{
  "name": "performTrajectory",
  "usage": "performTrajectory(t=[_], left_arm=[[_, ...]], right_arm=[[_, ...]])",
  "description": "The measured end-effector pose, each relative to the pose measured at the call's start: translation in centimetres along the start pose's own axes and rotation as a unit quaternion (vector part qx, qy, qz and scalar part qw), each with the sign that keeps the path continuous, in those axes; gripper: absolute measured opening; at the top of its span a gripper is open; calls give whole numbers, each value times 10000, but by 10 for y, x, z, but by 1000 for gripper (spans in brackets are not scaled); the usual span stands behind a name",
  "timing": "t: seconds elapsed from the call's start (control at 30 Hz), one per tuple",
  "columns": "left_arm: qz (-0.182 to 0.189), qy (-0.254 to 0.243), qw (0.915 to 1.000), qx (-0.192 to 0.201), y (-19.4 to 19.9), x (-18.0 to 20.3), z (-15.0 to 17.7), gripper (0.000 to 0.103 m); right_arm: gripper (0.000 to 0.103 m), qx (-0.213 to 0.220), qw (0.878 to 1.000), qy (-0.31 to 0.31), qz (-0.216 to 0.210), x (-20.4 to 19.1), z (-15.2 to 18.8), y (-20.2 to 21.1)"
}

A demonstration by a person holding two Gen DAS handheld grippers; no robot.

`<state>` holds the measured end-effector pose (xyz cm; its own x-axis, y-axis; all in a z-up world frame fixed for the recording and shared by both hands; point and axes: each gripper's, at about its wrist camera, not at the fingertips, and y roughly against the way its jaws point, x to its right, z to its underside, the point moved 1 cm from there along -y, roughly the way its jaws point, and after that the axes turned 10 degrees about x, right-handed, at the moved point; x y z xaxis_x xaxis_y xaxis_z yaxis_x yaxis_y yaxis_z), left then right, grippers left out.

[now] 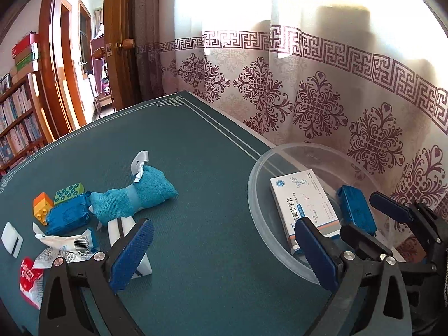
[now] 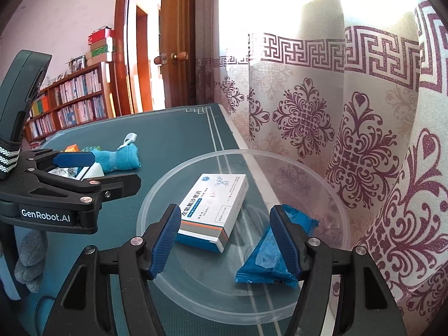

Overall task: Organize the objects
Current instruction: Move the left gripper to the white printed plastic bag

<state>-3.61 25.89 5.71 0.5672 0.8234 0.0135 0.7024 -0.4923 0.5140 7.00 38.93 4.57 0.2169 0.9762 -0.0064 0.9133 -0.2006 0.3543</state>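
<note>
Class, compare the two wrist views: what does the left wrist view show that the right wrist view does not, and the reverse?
Only the left wrist view shows the flat white rectangular piece and the red-and-white glue sachet.

Only the right wrist view shows the crinkled blue foil packet in the bowl beside the open right gripper.

Both show the clear plastic bowl, white medicine box and rolled blue towel.

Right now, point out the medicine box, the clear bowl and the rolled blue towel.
medicine box (image 2: 215, 204), right wrist view, middle of its white top face.
clear bowl (image 2: 196, 162), right wrist view, far rim.
rolled blue towel (image 1: 134, 200), left wrist view, middle of the roll.
</note>
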Motion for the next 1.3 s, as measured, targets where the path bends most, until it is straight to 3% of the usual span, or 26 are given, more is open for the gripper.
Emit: performTrajectory(t=[0.77,1.07,1.3], left_arm=[[-859,883,9924,-39,37,-89,24,103],[-1361,1565,9779,-270,39,-131,35,103],[-1328,2429,9594,-546,33,-159,46,103]], right_arm=[[67,-115,9989,212,-391,-42,2,4],[67,14,9951,501,-852,-80,-12,-3],[67,48,9916,596,-1143,-107,-16,-15]])
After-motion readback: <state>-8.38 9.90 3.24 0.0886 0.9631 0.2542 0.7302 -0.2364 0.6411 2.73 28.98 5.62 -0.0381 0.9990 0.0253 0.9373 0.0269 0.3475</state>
